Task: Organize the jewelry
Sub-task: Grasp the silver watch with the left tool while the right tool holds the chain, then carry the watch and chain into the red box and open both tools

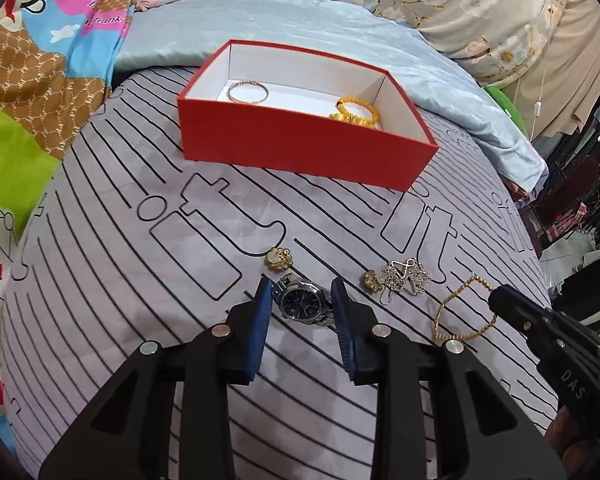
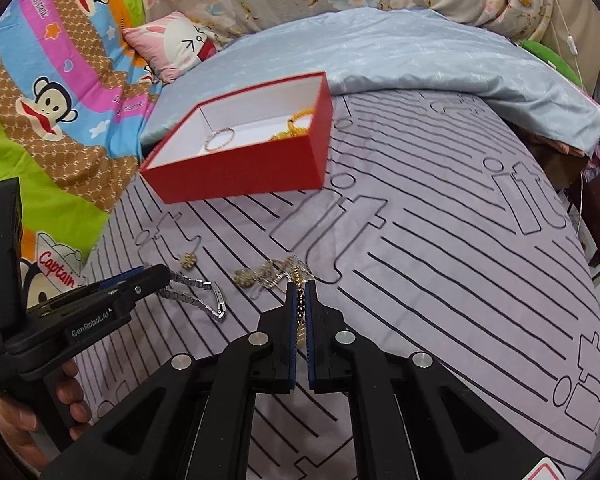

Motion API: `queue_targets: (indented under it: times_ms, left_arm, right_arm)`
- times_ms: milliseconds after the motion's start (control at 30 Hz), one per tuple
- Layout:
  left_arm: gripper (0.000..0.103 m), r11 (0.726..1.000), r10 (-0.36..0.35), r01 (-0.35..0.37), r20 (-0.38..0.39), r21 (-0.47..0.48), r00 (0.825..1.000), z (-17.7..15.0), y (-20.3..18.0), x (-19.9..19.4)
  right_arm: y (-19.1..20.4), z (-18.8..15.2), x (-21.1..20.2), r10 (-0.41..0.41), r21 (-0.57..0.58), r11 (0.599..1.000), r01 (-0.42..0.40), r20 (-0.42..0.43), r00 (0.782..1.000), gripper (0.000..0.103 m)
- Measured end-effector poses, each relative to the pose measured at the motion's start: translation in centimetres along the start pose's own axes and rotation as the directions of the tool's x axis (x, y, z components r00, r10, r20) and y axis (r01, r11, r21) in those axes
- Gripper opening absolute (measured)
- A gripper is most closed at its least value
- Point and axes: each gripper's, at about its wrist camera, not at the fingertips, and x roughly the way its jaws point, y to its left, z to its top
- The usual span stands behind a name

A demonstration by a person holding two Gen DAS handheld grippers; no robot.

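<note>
Mid-pickup, short of the red box (image 1: 300, 148): left gripper (image 1: 302, 300) clamped on the watch (image 1: 306, 304), right gripper (image 2: 300, 300) pinched shut on the gold chain (image 1: 460, 312); next, probably lifting both over the rim and releasing inside.

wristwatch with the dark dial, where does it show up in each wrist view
Left wrist view: the wristwatch sits low centre, dial up, between the left gripper fingers.
Right wrist view: low left; only its metal band shows, trailing from the left gripper tip onto the striped sheet.
Shared landmark: the red box lies beyond the watch in both views.
</note>
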Motion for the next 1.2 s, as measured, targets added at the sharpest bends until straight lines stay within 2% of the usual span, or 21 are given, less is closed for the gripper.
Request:
queue_targets:
  times_ms: [233, 633, 867, 1200]
  left_arm:
    - [0.029, 1.000, -0.010, 0.010, 0.041, -0.007, 0.999, 0.8, 1.0, -2.8]
    - [0.029, 1.000, 0.003, -0.005, 0.158, 0.015, 0.987, 5.4, 1.7, -6.3]
    - [0.029, 1.000, 0.003, -0.008, 0.212, 0.019, 0.977, 9.7, 1.9, -6.1]
    - [0.029, 0.999, 0.027, -0.037, 0.259, 0.033, 0.966, 16.0, 1.6, -2.7]
  right_arm:
    - [1.6, 1.6, -2.2, 0.024, -0.035, 0.999, -0.022, 0.060, 0.998, 0.003]
    - [3.8, 6.3, -3.6, 0.053, -0.102, 0.994, -0.039, 0.146, 0.988, 0.003]
    - [5.3, 10.4, -1.9, 0.075, -0.141, 0.989, -0.052, 0.167, 0.983, 0.003]
    - [7.1, 16.2, 4.1, 0.107, -0.164, 0.983, -0.082, 0.148, 0.983, 0.003]
